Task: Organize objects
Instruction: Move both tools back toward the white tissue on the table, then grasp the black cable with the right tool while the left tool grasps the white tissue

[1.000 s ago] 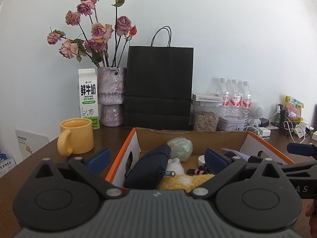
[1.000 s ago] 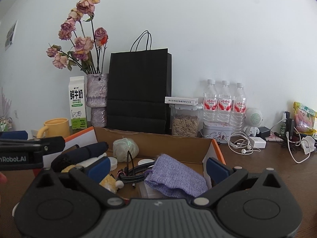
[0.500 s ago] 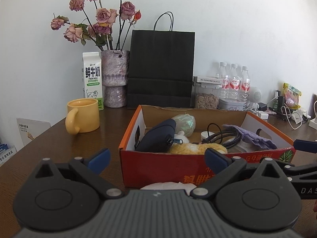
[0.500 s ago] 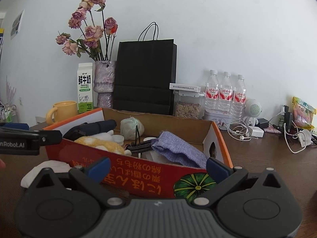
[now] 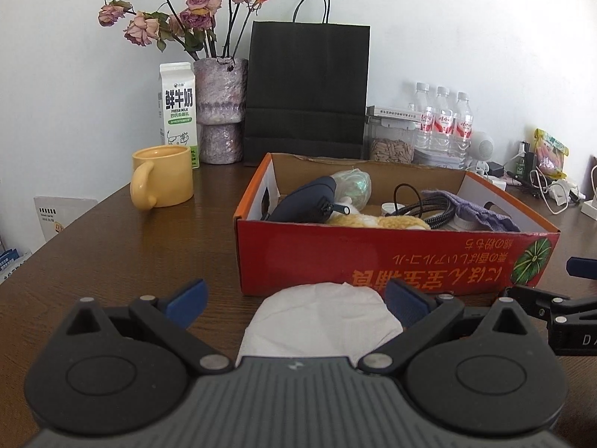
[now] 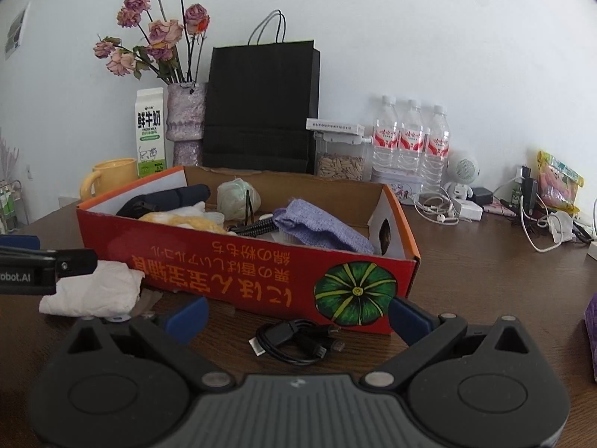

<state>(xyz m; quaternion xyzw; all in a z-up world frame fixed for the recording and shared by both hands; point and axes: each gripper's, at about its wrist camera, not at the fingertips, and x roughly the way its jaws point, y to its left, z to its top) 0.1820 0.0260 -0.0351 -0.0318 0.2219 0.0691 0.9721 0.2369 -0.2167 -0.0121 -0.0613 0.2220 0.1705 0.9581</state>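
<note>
Left gripper [image 5: 296,296]: tongs apart, over crumpled white tissue [image 5: 317,319]. Right gripper [image 6: 296,315]: tongs apart, over coiled black cable [image 6: 296,339]. Red cardboard box [image 6: 261,268] just behind both.

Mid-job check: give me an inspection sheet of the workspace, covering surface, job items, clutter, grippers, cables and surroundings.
Surface: dark wooden table.
Job's things: red cardboard box holds a navy pouch, purple cloth, yellow plush; white tissue and black USB cable lie outside, in front.
Clutter: yellow mug, milk carton, water bottles.
Grippers: left gripper open over the tissue; right gripper open over the cable.
Cables: white earphones at the back.
Surroundings: black paper bag, vase, white wall.
</note>
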